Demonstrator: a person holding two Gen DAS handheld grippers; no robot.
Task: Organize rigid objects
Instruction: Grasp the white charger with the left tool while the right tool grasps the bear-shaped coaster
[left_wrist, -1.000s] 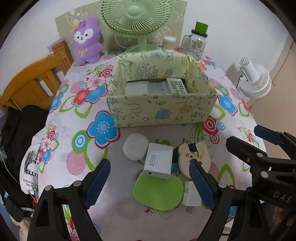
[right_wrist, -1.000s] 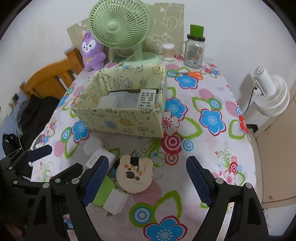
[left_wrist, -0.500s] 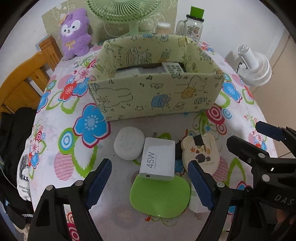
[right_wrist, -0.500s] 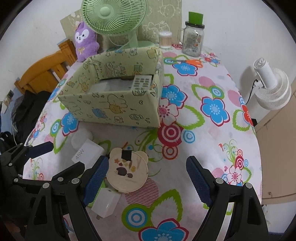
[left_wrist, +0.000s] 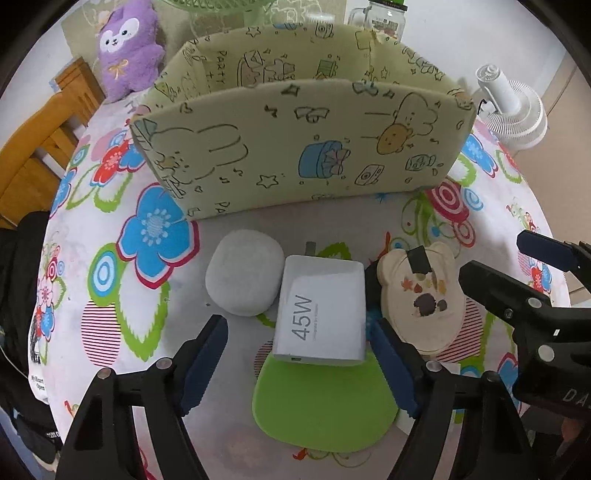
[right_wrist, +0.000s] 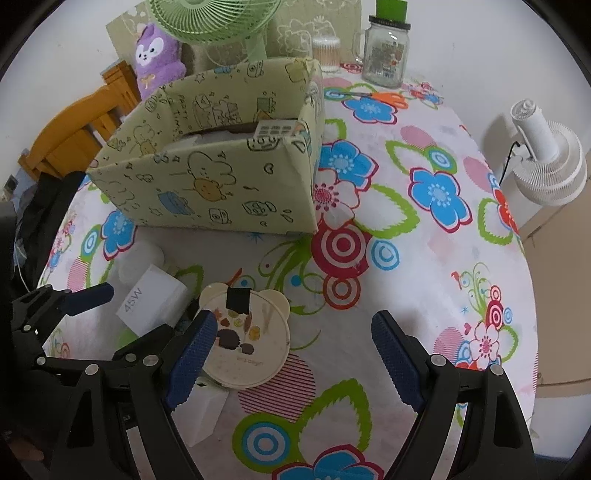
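A white 45W charger (left_wrist: 320, 314) lies on the flowered table, its near end resting on a flat green pad (left_wrist: 325, 406). A white rounded case (left_wrist: 243, 271) lies to its left and a bear-shaped cream tin (left_wrist: 421, 295) to its right. My left gripper (left_wrist: 299, 365) is open, low over the table, its fingers either side of the charger's near end. My right gripper (right_wrist: 291, 358) is open, its left finger beside the bear tin (right_wrist: 245, 339). A small white adapter (right_wrist: 205, 410) lies under it. The patterned box (right_wrist: 207, 192) holds a remote (right_wrist: 275, 129).
A purple plush (left_wrist: 127, 44), a green fan (right_wrist: 214, 18), a glass jar (right_wrist: 386, 51) and a cotton-swab cup (right_wrist: 325, 53) stand at the table's back. A white fan (right_wrist: 546, 162) stands off the right edge, a wooden chair (left_wrist: 33, 147) at the left.
Both grippers have moved forward and lower toward the table. The charger and bear tin now sit larger and closer between the fingers. Nothing has been picked up.
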